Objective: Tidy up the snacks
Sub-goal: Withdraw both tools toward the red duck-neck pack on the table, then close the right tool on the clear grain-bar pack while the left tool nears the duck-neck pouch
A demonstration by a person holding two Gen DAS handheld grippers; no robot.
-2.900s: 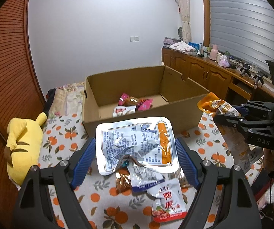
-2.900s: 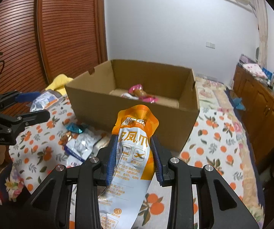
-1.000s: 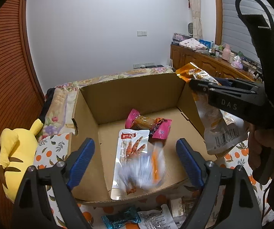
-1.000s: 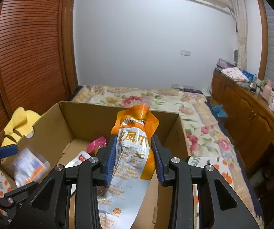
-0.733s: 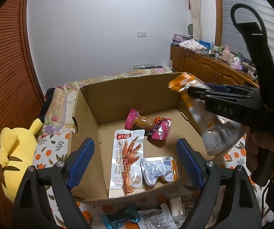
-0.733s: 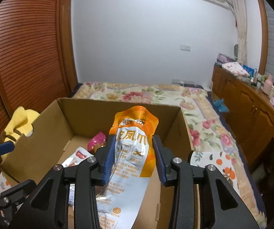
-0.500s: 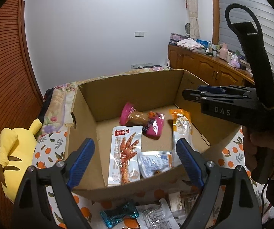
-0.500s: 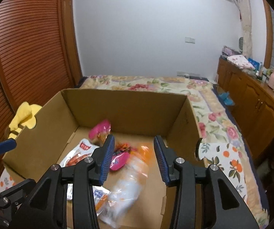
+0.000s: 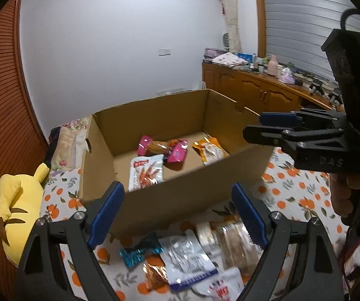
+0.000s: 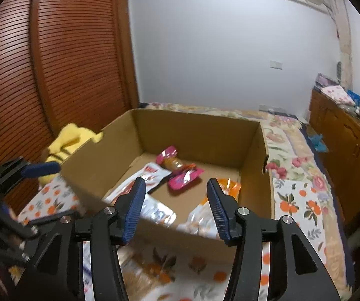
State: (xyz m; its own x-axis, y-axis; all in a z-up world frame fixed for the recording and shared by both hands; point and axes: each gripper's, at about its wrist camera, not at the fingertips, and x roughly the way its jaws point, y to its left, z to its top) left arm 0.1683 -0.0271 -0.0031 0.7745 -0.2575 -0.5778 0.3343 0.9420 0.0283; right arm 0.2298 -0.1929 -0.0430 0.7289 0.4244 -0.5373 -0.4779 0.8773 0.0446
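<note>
Four snack packets lie on the floor of the cardboard box (image 9: 169, 195): a white pouch (image 9: 146, 173) nearest its front wall, a pink wrapper (image 9: 177, 151) behind it, and an orange pouch (image 9: 211, 151) toward the box's right wall; bare cardboard remains along the back wall. More packets (image 9: 187, 258) sit on the orange-print sheet (image 9: 292, 193) in front of the box, a yellow plush (image 9: 17, 200) to the box's left. Half a second ago both grippers hung over the box; now they have pulled back before its front wall. The left gripper (image 9: 177, 215) is spread wide and empty; the right gripper (image 10: 176, 208), also parted and empty, points over the front rim.
</note>
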